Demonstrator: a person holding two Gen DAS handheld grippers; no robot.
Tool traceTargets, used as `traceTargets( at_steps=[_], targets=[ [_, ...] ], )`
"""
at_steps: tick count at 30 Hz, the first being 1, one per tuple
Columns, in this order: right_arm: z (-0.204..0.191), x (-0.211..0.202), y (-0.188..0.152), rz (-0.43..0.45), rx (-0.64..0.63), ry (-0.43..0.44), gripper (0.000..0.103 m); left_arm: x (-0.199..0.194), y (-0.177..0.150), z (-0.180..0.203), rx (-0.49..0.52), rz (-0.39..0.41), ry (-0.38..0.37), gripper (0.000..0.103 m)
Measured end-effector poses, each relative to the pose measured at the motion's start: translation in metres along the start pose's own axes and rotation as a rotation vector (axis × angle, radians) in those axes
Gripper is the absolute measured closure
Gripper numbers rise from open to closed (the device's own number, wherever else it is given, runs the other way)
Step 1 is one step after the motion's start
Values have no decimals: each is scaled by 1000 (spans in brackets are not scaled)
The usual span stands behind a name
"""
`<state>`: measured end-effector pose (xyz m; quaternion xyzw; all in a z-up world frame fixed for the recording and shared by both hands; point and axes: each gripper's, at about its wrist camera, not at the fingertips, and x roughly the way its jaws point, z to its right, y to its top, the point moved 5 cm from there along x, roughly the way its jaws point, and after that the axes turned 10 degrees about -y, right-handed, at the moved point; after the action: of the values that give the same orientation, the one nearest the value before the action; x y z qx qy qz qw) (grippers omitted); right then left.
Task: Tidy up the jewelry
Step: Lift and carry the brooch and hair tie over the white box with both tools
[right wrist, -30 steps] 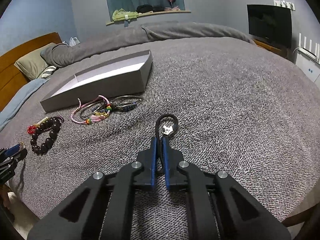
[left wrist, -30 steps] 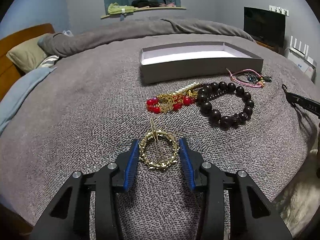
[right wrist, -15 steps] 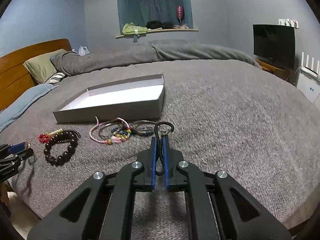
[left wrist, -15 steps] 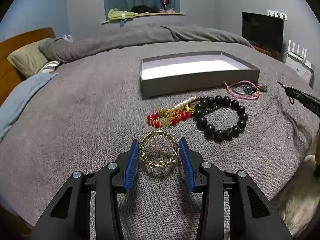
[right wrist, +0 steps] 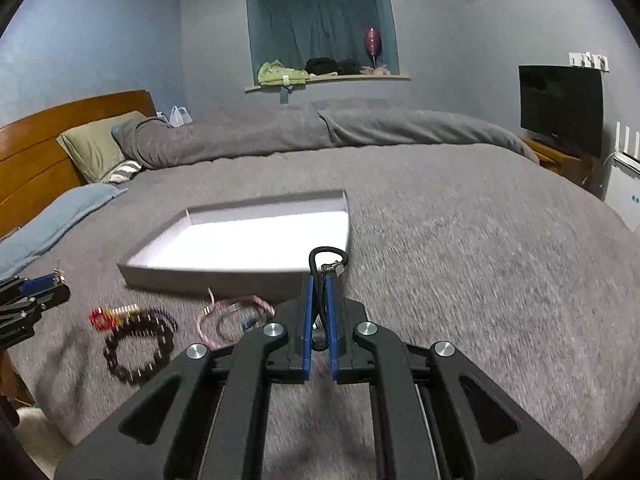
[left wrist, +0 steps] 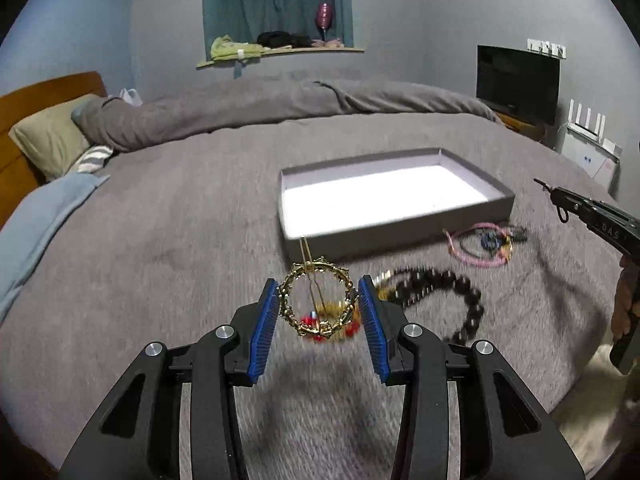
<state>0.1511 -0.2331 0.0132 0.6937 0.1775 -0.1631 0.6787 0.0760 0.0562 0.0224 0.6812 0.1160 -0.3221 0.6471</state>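
Note:
My left gripper [left wrist: 318, 292] holds a gold ring-shaped clasp with a pin [left wrist: 320, 267] by its sides between the blue pads, lifted above the grey bedspread. My right gripper [right wrist: 318, 280] is shut on a black cord bracelet [right wrist: 328, 252], whose loop and metal clasp stick out past the fingertips. An open grey box with a white inside [left wrist: 396, 232] [right wrist: 208, 280] lies ahead of both. On the bed before the box lie a black bead bracelet [left wrist: 468, 300] [right wrist: 132, 364], a red-and-gold piece [right wrist: 100, 316] and pink cord bracelets [left wrist: 476, 246] [right wrist: 224, 320].
A rolled grey duvet [right wrist: 320, 132] and a pillow [right wrist: 96, 148] lie at the far side by a wooden headboard [right wrist: 36, 152]. A television [right wrist: 560, 104] stands to the right. The near edge of the bed runs just below both grippers. A hand [left wrist: 628, 300] grips the right tool.
Both grippers have risen off the bedspread, each carrying its piece. The gold clasp and the black cord bracelet now hang in the air, and the box sits more squarely ahead.

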Motion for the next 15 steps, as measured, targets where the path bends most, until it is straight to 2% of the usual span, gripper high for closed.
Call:
traceTargets(
  at_steps=[4,9,15],
  targets=[
    [-11,14,22,18,-15,10,97,16,20,-2,16,-15,-12,61],
    [-30,47,51,-4,-36,37,97,49,54,-5,21,-42,-46,61],
    [-50,113,73,-100,-51,41,97,103,92,-11,16,-95,-79,61]
  ],
)
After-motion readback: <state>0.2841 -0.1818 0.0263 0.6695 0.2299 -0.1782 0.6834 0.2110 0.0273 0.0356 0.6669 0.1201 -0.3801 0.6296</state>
